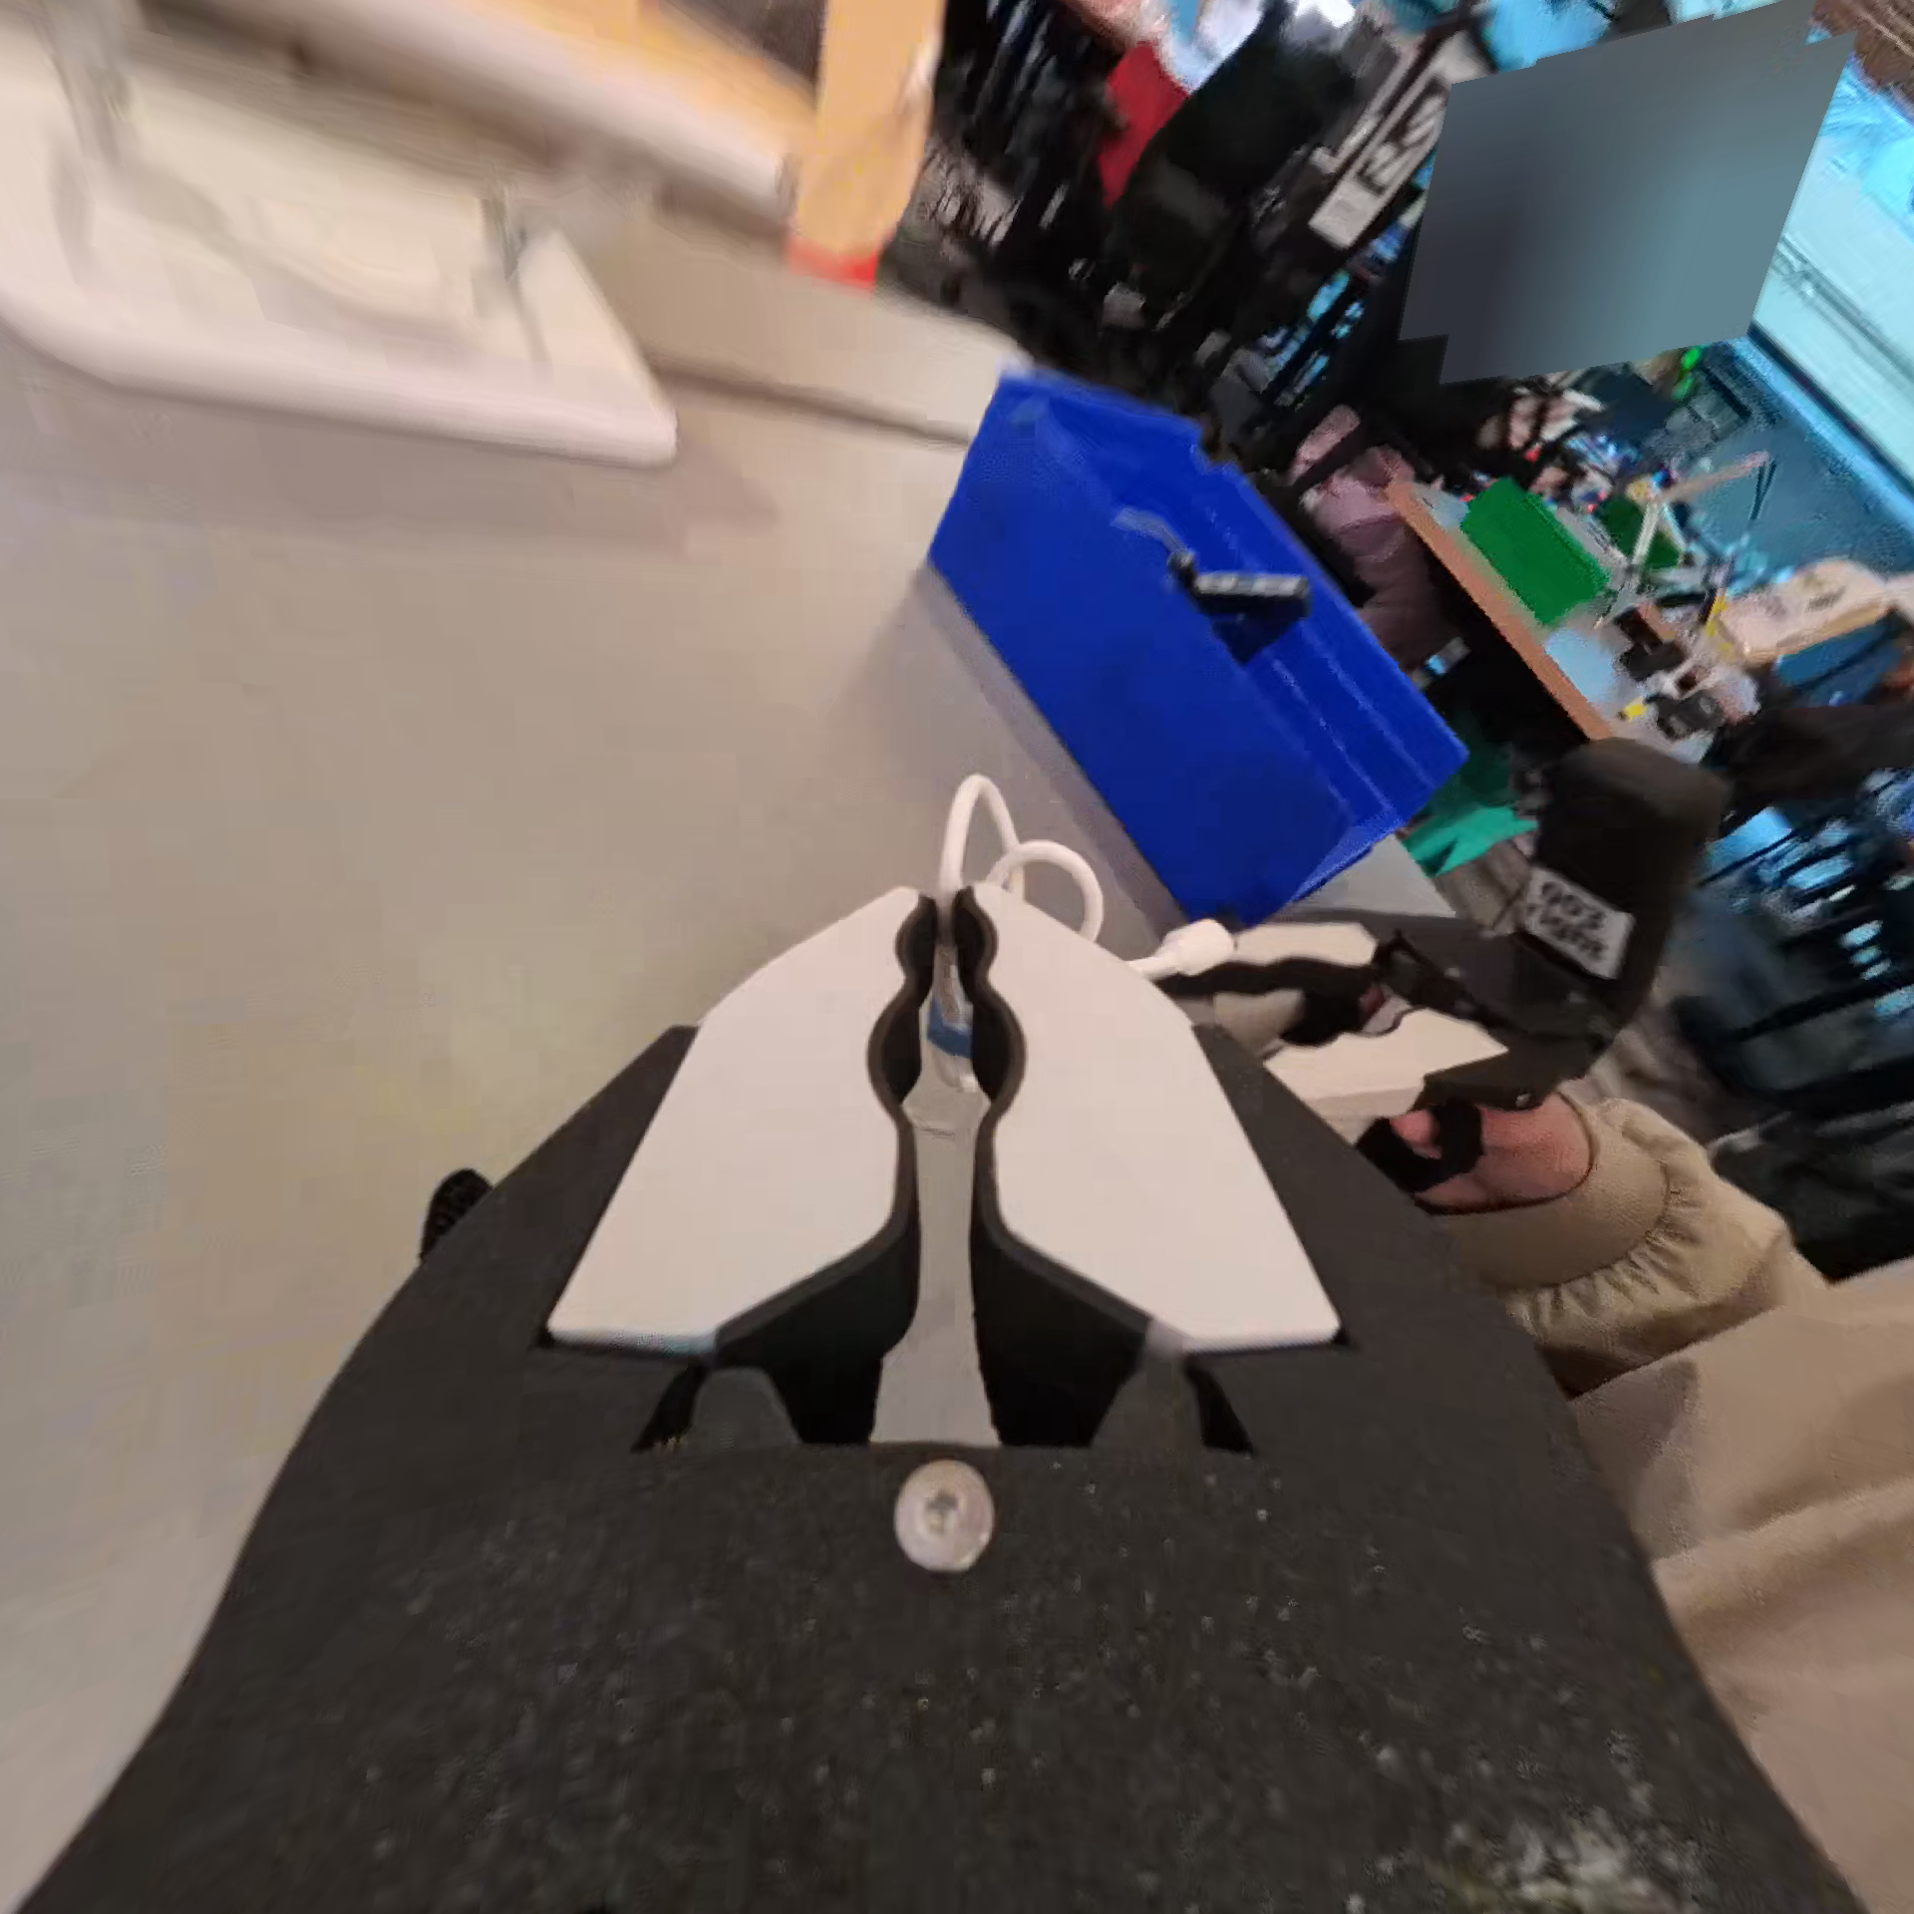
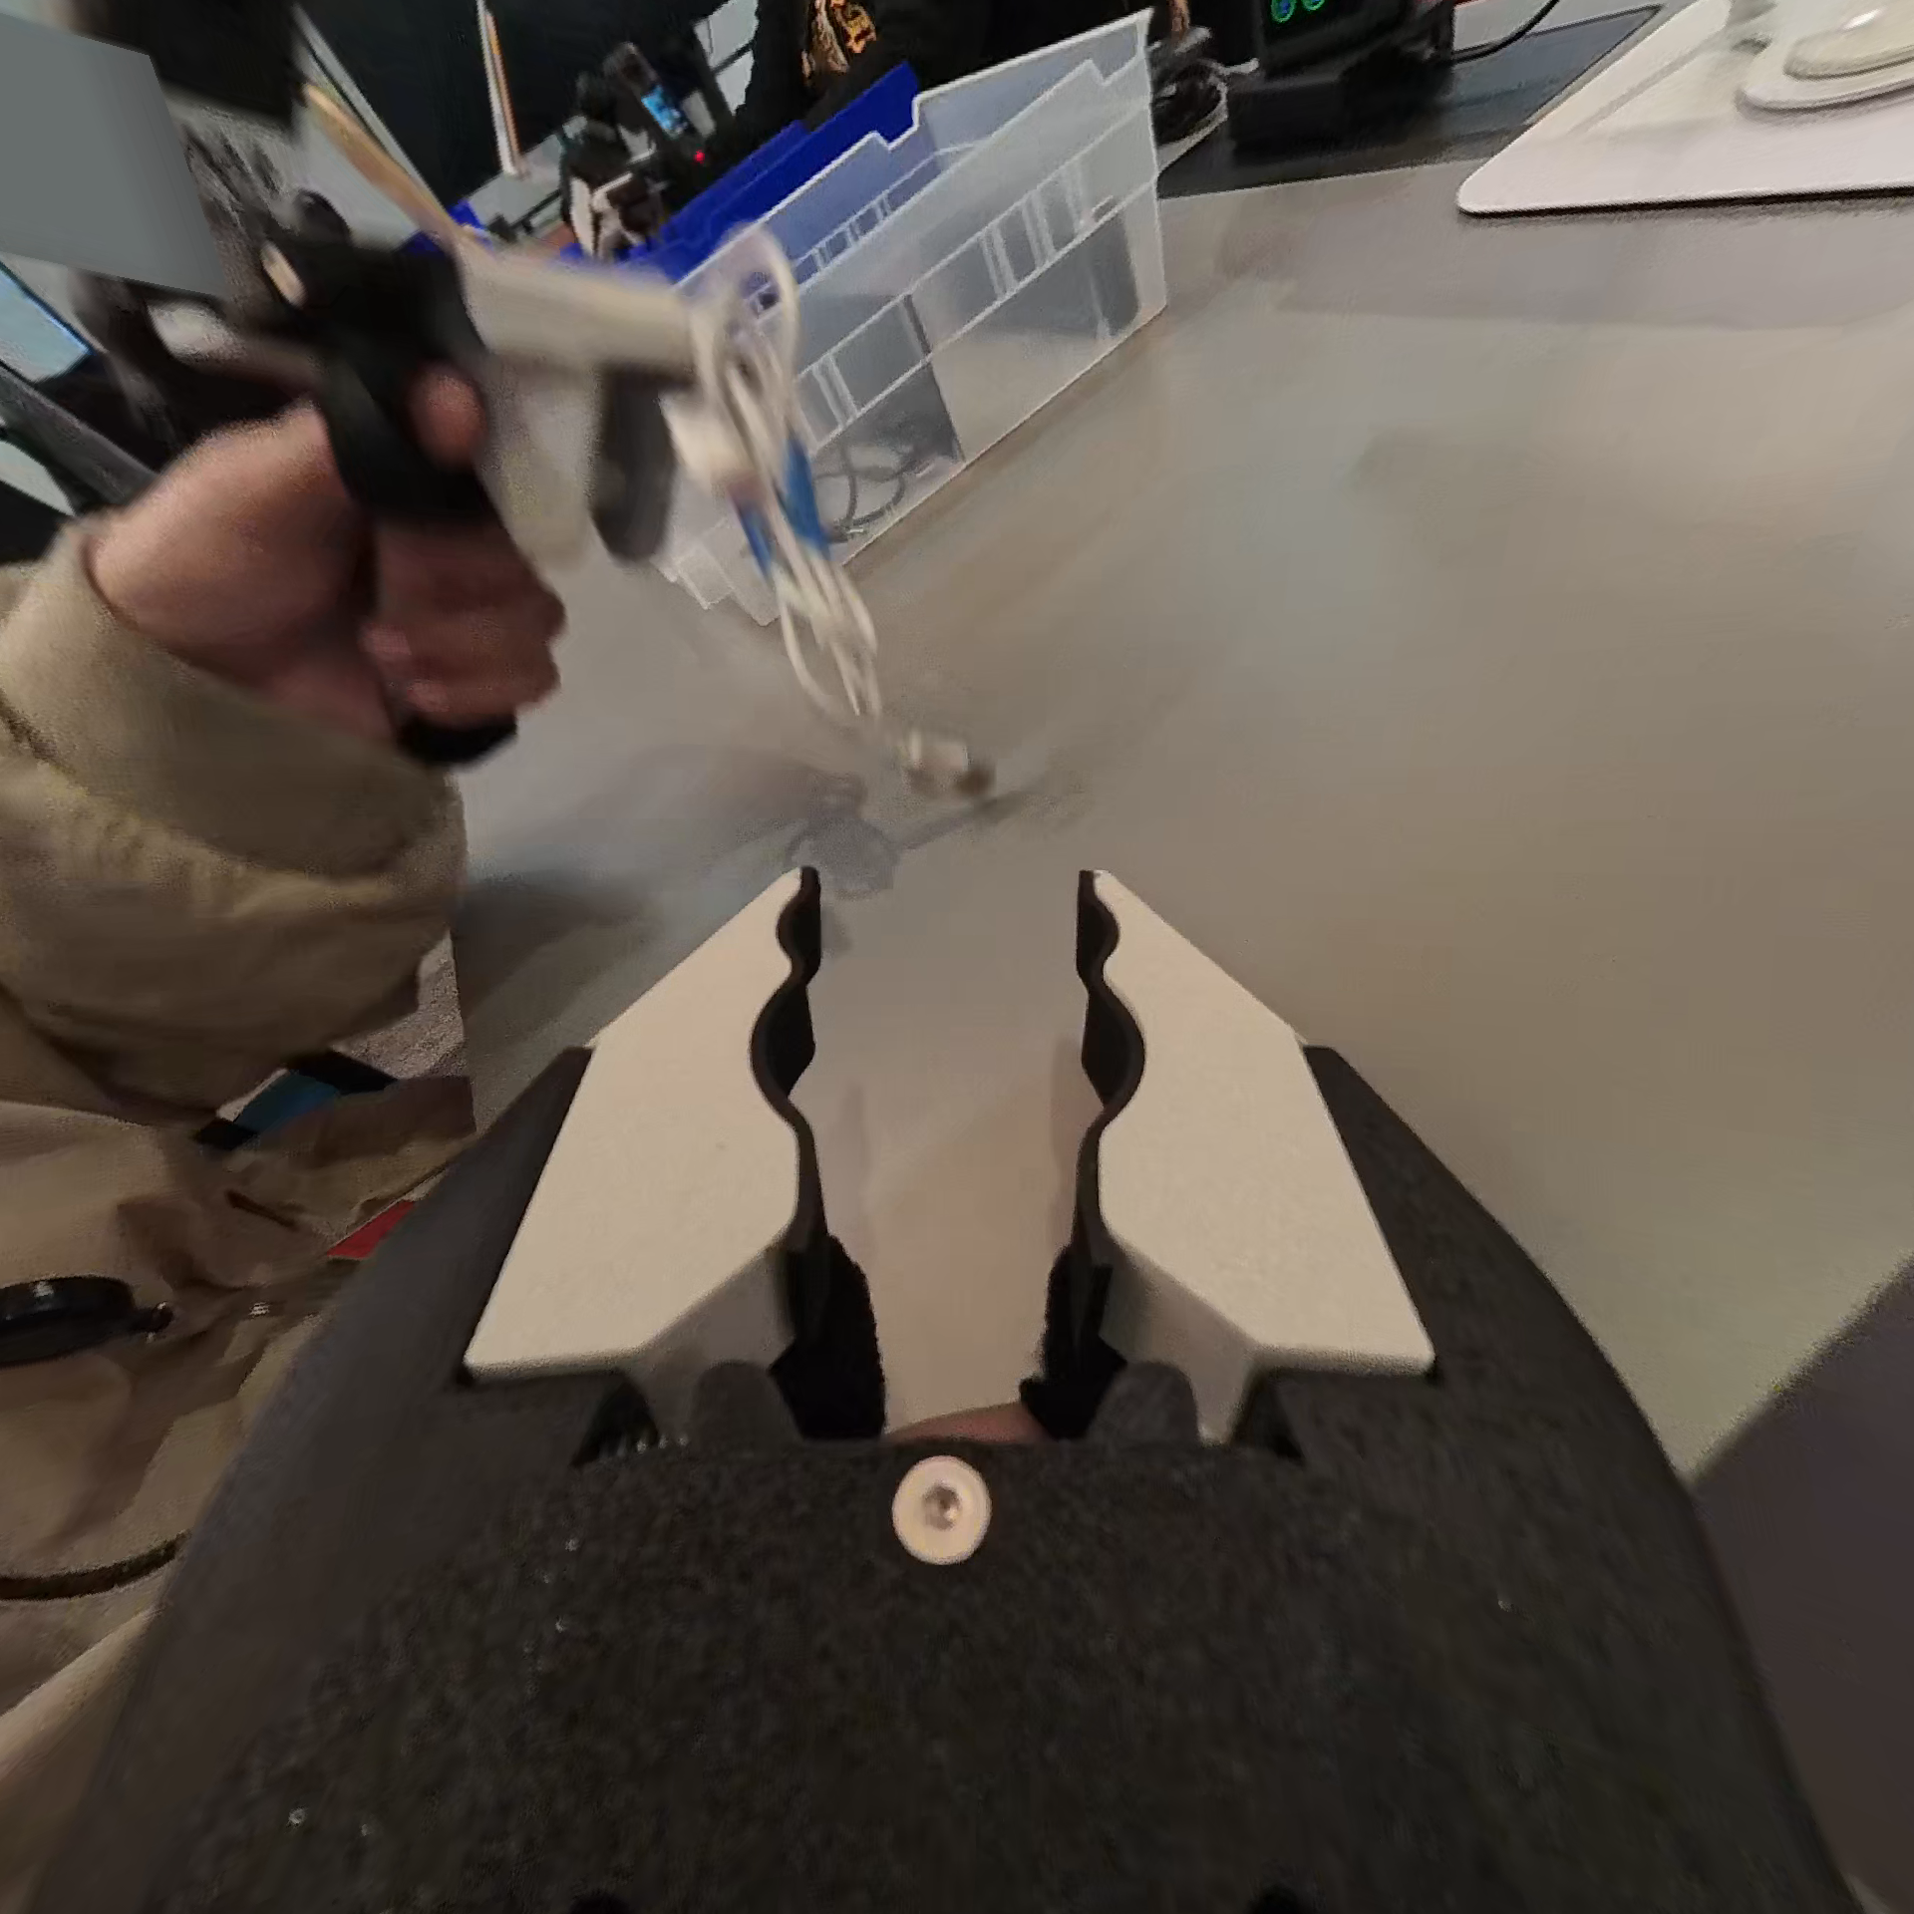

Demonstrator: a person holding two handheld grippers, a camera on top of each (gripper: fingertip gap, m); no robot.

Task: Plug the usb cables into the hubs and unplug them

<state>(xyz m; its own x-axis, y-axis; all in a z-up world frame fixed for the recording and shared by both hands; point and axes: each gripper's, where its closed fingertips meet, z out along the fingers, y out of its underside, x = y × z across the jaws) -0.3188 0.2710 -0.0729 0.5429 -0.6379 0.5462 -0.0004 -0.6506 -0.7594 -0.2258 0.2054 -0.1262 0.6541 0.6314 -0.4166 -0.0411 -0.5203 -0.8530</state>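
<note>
The left gripper (image 1: 945, 922) is clamped on a white usb cable (image 1: 1020, 860), lifted above the tabletop (image 1: 414, 829) near the blue bin (image 1: 1191, 704). The right gripper (image 2: 945, 901), jaws spread, holds nothing. No hub shows clearly, so plugging looks not yet done.

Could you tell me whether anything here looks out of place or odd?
Only the white cable: it dangles in loops from the shut left gripper, its plug near the table, plugged into nothing. The right gripper is open, empty.
</note>
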